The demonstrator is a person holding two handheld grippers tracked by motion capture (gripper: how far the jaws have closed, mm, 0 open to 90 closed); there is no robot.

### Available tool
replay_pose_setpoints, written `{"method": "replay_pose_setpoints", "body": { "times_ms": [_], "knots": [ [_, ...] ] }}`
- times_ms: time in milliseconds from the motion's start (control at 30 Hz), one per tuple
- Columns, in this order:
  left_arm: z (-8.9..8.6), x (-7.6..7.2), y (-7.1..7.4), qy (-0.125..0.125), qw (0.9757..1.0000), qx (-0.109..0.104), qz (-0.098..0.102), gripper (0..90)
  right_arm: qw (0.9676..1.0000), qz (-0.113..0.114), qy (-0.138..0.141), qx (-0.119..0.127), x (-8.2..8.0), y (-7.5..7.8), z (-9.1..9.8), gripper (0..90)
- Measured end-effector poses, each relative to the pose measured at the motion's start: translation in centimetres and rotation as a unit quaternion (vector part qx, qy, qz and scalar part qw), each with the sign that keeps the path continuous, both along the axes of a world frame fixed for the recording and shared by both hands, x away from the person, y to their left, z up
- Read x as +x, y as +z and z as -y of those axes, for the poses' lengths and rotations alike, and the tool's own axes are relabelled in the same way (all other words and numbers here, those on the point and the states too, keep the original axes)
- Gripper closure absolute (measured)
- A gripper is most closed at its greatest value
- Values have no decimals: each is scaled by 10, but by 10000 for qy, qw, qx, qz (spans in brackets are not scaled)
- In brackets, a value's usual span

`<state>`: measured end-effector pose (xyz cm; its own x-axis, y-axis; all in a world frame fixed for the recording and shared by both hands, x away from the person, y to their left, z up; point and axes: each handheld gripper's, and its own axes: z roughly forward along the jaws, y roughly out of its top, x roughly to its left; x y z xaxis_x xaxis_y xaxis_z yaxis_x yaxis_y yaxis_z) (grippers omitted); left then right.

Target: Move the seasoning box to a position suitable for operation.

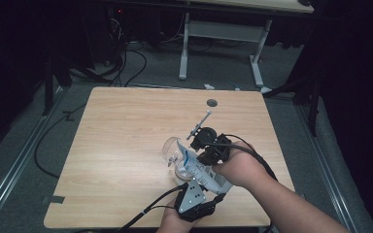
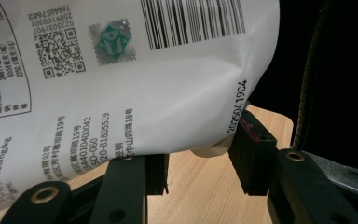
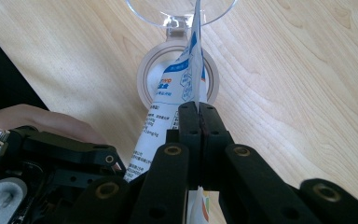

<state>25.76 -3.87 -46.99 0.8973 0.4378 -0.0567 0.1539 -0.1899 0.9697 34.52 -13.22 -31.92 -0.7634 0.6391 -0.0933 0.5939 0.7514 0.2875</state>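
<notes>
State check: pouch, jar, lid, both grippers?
pouch: tilted, top end over the jar, held by both grippers
jar: open, upright on the table
lid: flipped back, hinged to the jar
left gripper: jaws around the pouch's bottom
right gripper: shut on the pouch's edge

White printed pouch — tilted over clear-lidded container.

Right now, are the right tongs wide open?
No, the right tongs are pinched shut on the edge of the white pouch.
</notes>
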Motion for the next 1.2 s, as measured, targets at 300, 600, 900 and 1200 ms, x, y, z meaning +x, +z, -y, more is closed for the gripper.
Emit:
{"method": "replay_pose_setpoints", "body": {
  "times_ms": [300,600,900,1200],
  "knots": [
    [0,0,0,1,10000,-9,18,599,10000,7,1,-12,0,0,-1,898],
    [-1,-1,0,-3,10000,-12,37,589,10000,10,16,-5,1,0,-2,898],
    [-2,-1,-1,3,10000,-28,60,586,10000,14,19,13,1,0,-2,898],
    [-2,-1,-1,11,10000,-42,52,592,10000,23,36,6,1,0,-3,898]
  ]
}}
